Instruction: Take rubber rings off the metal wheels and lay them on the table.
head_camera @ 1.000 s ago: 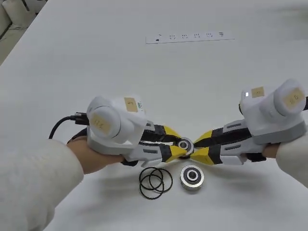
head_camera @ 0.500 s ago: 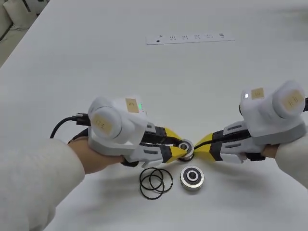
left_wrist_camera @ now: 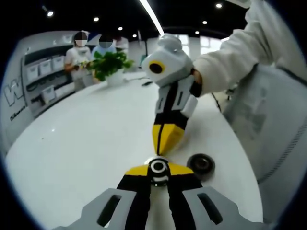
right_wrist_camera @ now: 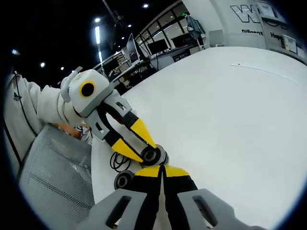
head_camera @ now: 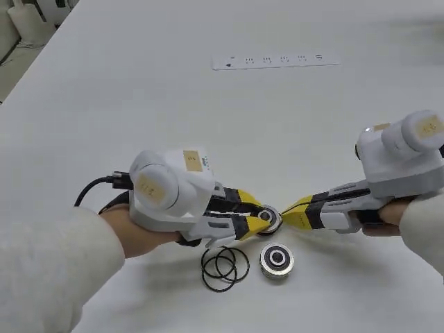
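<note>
Mid-frame in the head view, small round metal wheel (head_camera: 268, 218) between the jaws of left gripper (head_camera: 262, 220), right gripper (head_camera: 290, 216) just right of it. Below, on white table (head_camera: 139, 104), black rubber rings (head_camera: 224, 266) just left of second metal wheel (head_camera: 277, 259). White power strip (head_camera: 275, 62) at upper centre.

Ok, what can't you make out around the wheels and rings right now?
The held wheel: the left hand-held gripper covers its rim in the head and left gripper views, so a ring on it is unclear.
The right hand-held gripper: jaws shut; a ring pinched there would be too thin to tell.
The rubber rings, head view: overlapping, count unsure.
</note>
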`<state>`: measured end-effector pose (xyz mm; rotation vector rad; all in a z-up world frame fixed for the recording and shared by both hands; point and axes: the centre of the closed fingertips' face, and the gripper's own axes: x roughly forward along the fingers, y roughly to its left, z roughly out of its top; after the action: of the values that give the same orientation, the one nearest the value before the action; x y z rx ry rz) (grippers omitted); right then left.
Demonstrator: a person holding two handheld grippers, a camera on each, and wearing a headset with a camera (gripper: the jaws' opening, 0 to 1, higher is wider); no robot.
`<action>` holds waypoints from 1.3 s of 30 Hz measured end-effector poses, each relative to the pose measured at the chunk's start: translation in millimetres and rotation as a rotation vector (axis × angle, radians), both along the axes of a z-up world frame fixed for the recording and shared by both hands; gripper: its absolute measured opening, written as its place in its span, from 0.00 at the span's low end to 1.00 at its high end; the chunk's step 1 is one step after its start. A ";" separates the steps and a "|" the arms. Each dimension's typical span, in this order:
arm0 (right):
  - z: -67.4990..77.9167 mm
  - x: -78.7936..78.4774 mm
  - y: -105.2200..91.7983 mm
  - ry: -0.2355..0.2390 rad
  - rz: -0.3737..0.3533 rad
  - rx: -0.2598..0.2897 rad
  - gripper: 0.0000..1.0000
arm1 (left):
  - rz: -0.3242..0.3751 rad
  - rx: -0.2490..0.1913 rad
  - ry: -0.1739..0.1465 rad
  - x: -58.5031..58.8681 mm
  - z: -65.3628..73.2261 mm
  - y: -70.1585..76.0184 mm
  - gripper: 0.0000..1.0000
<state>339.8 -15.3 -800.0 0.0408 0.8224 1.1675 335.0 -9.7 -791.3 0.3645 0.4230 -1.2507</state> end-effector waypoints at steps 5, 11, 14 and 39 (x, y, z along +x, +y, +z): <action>3.6 -0.1 0.7 0.034 -0.041 0.027 0.00 | 0.006 0.000 -0.010 -0.2 0.2 0.2 0.13; 8.9 -0.6 5.6 0.037 -0.047 0.036 0.00 | 0.005 0.005 -0.016 0.1 0.2 0.6 0.13; 10.4 -1.6 6.5 0.038 -0.047 0.038 0.00 | 0.003 0.008 -0.020 0.3 0.3 0.8 0.13; 14.6 -4.7 9.9 0.026 -0.031 0.051 0.00 | 0.003 0.008 -0.025 -0.2 0.2 1.2 0.13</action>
<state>335.1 -5.4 -785.4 0.1106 0.8117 1.1608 334.8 -8.5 -791.2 0.3855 0.4066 -1.2403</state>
